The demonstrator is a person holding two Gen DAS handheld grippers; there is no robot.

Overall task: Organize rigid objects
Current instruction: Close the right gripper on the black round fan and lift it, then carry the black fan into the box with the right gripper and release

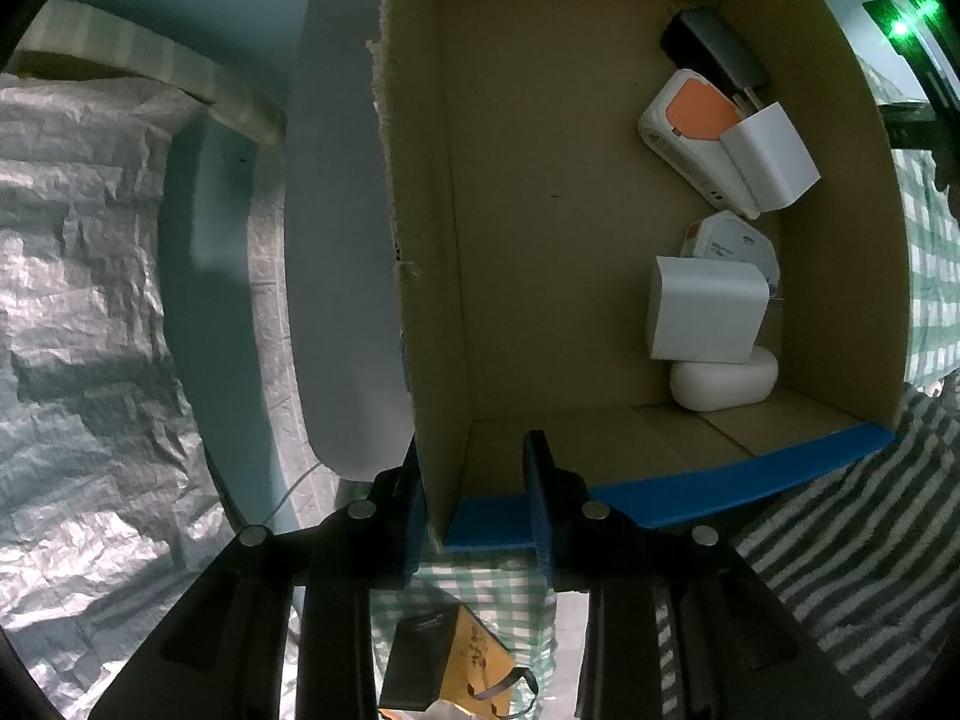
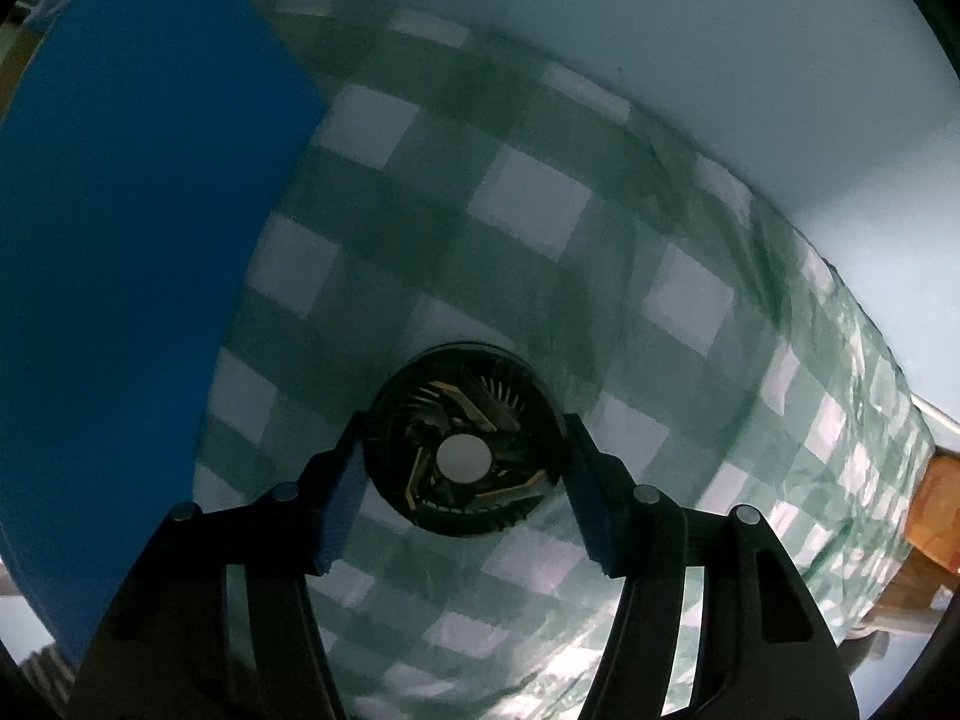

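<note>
The green-and-white checked cloth [image 2: 540, 192] fills most of the right wrist view, spread over the surface beneath. A broad blue panel [image 2: 120, 240] stands along its left side; whether it belongs to the box cannot be told from this view.

In the left wrist view an open cardboard box [image 1: 540, 210] with a blue-taped rim [image 1: 750, 468] takes up the middle. To its left lie a pale grey curved surface [image 1: 342, 300] and crinkled silver sheeting [image 1: 78, 300]; a grey-and-white striped cloth [image 1: 852, 540] shows at lower right.

Inside the box, the items sit bunched along its right wall: a white and orange device [image 1: 690, 114], a white rectangular block [image 1: 705, 309], a white adapter [image 1: 771, 156] leaning on the orange device, a white rounded case [image 1: 723, 384] just below the block, a white hexagonal pack [image 1: 735, 240] behind the block, and a dark charger [image 1: 714, 42] in the far corner.

The left hand-held gripper [image 1: 477, 486] is clenched on the box's near corner, one finger outside the left wall and one inside.

The right hand-held gripper [image 2: 462, 456] grasps a round black cooling fan [image 2: 462, 438] between its blue pads [image 2: 342, 510], just above the checked cloth, near the blue panel.

A black and yellow packet [image 1: 444, 666] lies below the left hand-held gripper.
</note>
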